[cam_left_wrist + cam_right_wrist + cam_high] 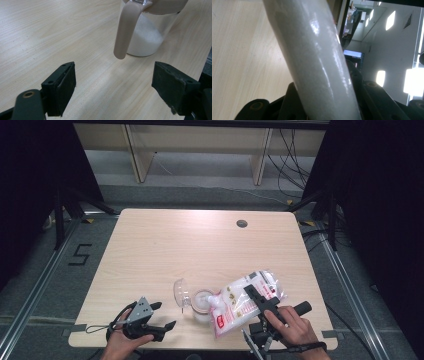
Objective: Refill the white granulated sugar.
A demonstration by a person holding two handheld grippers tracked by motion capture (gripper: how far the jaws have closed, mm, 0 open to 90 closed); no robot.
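High view, bag: a clear plastic bag of white granules [239,304], printed red and white, lies tilted over the near right part of the worktop [165,250], its lower corner dipping into the jar's mouth

Jar: a glass jar [202,305] stands upright beside the bag, partly filled with white granules; its clear lid [181,293] is swung open to the left, and a beige handle [125,30] hangs down its side in the left gripper view

Right hand-held gripper: the right hand-held gripper [261,300] has its jaws closed onto the bag across its middle; in the right gripper view the taut, glossy plastic [317,62] runs up between them

Left hand-held gripper: the left hand-held gripper [160,317] rests low near the front left edge, jaws spread wide with nothing between them, pointing at the jar from just short of it

Step, as I judge it: pouring from the bag into the jar, with the jar left unsteadied

Spill risk: the bag's opening is hard to make out from above, and it seems only loosely over the mouth; a small drift of the right hand could send granules onto the worktop

Tip risk: the bag's weight leaning on the rim could shove or topple the jar, since nothing holds it

Slip risk: slick plastic pinched mid-body may slide through the jaws as the contents shift
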